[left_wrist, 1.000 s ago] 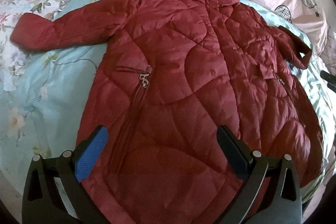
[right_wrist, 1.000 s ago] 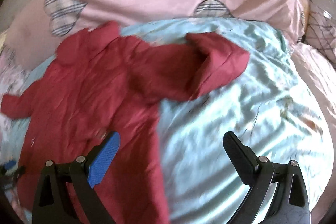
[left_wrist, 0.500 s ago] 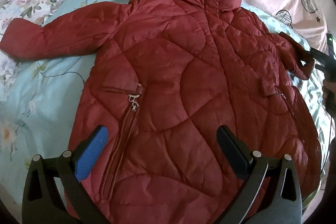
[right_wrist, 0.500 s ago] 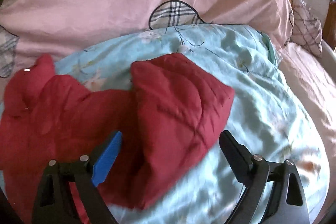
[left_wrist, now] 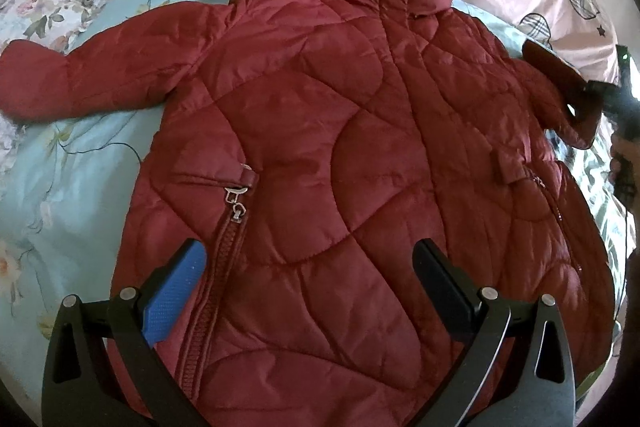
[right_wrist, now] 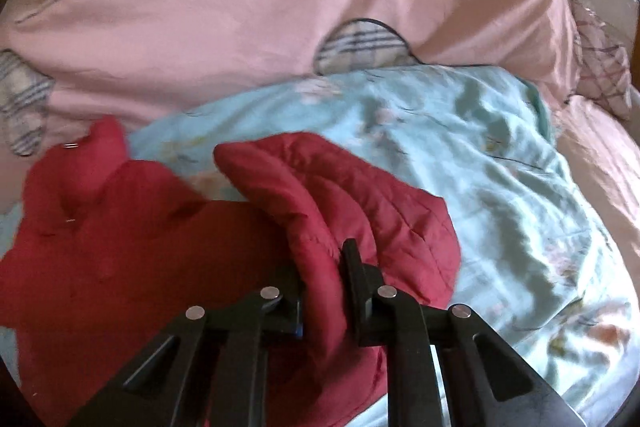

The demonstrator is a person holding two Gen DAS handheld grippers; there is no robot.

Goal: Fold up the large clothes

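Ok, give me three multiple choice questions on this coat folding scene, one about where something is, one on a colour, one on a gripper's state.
1. Where does the coat lie?
A. on a light blue floral quilt
B. on a wooden floor
C. on a chair

2. What colour is the coat?
A. navy
B. dark red
C. grey

3. What is the right gripper doing?
A. hanging open
B. shut on nothing
C. shut on the sleeve cuff

Answers: 1 A, blue quilt shows around the coat. 2 B, both views show dark red. 3 C, red fabric is pinched between the jaws, while the left gripper is open.
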